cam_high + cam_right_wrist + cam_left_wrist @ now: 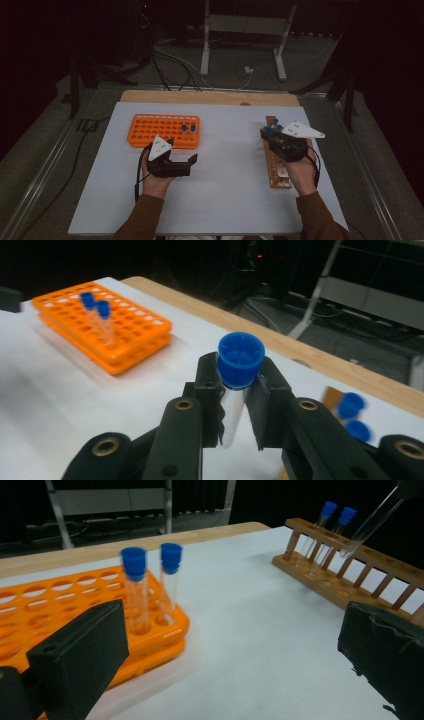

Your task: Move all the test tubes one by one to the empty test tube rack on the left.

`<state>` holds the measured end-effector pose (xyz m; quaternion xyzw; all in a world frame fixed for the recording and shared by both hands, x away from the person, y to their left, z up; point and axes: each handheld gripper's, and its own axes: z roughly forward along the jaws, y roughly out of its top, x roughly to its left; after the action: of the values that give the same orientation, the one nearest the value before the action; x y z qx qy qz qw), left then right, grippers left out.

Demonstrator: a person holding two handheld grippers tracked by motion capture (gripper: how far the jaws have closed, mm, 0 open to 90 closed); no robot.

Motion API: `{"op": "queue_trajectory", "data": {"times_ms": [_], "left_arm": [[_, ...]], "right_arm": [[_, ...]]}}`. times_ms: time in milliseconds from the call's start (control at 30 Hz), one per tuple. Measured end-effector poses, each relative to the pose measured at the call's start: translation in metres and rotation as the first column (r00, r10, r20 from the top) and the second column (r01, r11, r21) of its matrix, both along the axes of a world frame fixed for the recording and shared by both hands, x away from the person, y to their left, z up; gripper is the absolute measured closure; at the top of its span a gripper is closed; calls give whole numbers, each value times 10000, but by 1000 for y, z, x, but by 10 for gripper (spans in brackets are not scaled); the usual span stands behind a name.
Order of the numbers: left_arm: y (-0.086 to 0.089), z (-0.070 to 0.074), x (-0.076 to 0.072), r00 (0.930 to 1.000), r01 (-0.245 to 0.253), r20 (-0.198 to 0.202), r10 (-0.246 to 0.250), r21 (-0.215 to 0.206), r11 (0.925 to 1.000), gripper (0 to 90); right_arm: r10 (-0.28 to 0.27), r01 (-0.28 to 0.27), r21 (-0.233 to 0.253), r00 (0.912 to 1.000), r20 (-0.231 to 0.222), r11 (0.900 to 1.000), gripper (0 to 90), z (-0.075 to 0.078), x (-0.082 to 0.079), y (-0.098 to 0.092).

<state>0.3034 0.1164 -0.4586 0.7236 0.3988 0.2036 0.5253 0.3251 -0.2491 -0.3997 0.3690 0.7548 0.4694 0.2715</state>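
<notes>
Blue-capped test tube (239, 385) pinched in right gripper (239, 405) above wooden rack (276, 167), left gripper (182, 152) spread.

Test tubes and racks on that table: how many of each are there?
Tubes in the orange rack: 2
Tubes in the wooden rack: 2
Tube held in the right gripper: 1
Racks: 2
Total: 5 tubes and 2 racks, 7 things.
</notes>
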Motion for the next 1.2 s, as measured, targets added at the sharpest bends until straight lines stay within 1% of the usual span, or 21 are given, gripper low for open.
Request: {"op": "queue_trajectory", "data": {"times_ms": [100, 200, 267, 367, 400, 467, 533, 667, 767, 800, 833, 900, 967, 1033, 1100, 1133, 1200], "left_arm": [[-7, 0, -1, 9999, -10, 139, 9, 17, 10000, 9], [-16, -2, -3, 9998, 85, 196, -87, 75, 9999, 9], [-22, -2, -4, 9995, 220, 217, -221, 71, 9997, 9], [-31, -1, -6, 9988, 452, 184, -449, -145, 9989, 11], [-34, -1, -7, 9983, 554, 203, -551, -109, 9984, 17], [-42, 0, -9, 9966, 789, 245, -789, 6, 9969, 25], [-51, 0, -11, 9944, 1016, 271, -1021, 195, 9946, 35], [-69, -2, -15, 9870, 1531, 366, -1563, 772, 9852, 49], [-79, -3, -19, 9843, 1652, 447, -1706, 1055, 9806, 82], [-80, -3, -19, 9841, 1650, 476, -1712, 1126, 9798, 101], [-82, -3, -20, 9843, 1610, 543, -1678, 1128, 9805, 147], [-84, -4, -22, 9841, 1590, 593, -1672, 1234, 9795, 202], [-86, -5, -24, 9831, 1558, 747, -1669, 1358, 9784, 311], [-87, -4, -26, 9802, 1682, 815, -1807, 1400, 9758, 439], [-87, -4, -27, 9779, 1776, 863, -1907, 1397, 9741, 534], [-86, -4, -27, 9777, 1776, 879, -1907, 1379, 9744, 576], [-85, -3, -27, 9760, 1862, 891, -1985, 1298, 9739, 628]], "right_arm": [[188, -187, 60, 9997, -155, 9998, 769, -2, -1, 8], [439, -432, 182, 9983, -385, 9989, 769, -6, -2, 16], [608, -597, 246, 9969, -501, 9979, 769, -8, -3, 21], [930, -905, 397, 9935, -659, 9951, 768, -11, -5, 30], [1040, -1006, 480, 9919, -731, 9938, 768, -12, -5, 33], [1323, -1264, 695, 9872, -887, 9896, 768, -13, -7, 39], [1539, -1465, 789, 9833, -976, 9861, 768, -14, -9, 45], [2005, -1910, 906, 9736, -1096, 9774, 768, -14, -14, 56], [2362, -2242, 1025, 9637, -1248, 9691, 769, -16, -18, 65], [2482, -2353, 1078, 9600, -1293, 9659, 768, -16, -19, 68], [2566, -2433, 1084, 9574, -1327, 9639, 768, -17, -20, 70], [2736, -2591, 1138, 9518, -1389, 9591, 769, -17, -22, 74], [2873, -2724, 1155, 9473, -1415, 9552, 768, -17, -24, 78], [2996, -2844, 1171, 9431, -1440, 9515, 768, -17, -25, 81], [3103, -2941, 1216, 9390, -1482, 9480, 768, -17, -27, 83], [3135, -2973, 1212, 9378, -1492, 9471, 768, -17, -28, 84], [3210, -3044, 1227, 9348, -1519, 9446, 768, -18, -28, 85]]}}
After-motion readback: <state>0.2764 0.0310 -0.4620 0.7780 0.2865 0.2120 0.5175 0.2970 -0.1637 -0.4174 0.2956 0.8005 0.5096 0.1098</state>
